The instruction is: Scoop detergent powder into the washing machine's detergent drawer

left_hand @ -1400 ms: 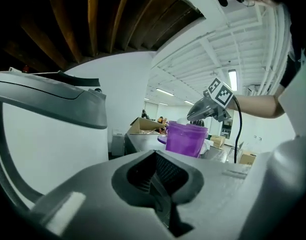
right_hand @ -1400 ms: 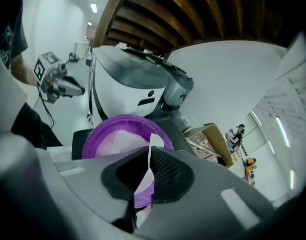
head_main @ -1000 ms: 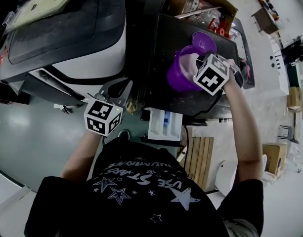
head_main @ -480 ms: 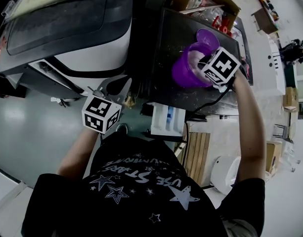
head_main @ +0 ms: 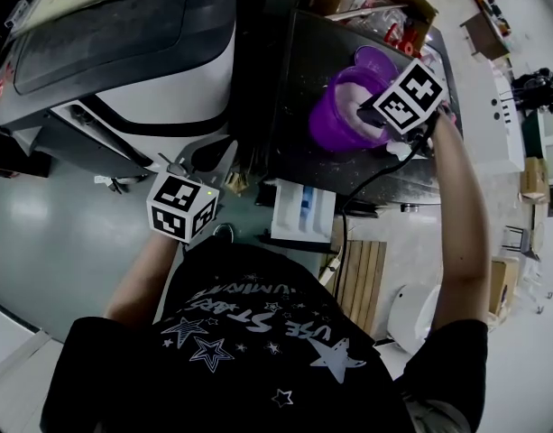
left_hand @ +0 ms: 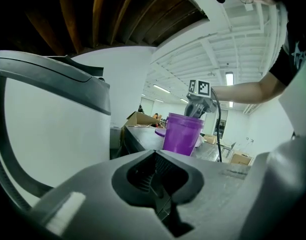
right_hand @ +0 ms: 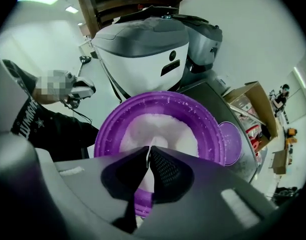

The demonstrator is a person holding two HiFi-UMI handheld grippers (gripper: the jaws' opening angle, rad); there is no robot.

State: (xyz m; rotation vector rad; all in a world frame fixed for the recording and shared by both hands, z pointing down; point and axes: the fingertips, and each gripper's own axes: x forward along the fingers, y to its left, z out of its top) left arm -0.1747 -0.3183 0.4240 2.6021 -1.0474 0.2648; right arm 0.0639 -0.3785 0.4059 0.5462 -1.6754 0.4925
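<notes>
Right gripper (right_hand: 147, 151) hangs over the purple tub (head_main: 335, 120), jaws nearly together; only its own view shows white powder (right_hand: 157, 126) inside. Left gripper (left_hand: 155, 181), closed and empty, hangs over open floor left of the jutting drawer (head_main: 301, 213).

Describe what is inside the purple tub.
White powder lies in the purple tub, with grains stuck to its inner wall. The right gripper, jaws together, covers the near part, and the powder hides the bottom; anything buried there cannot be seen.
</notes>
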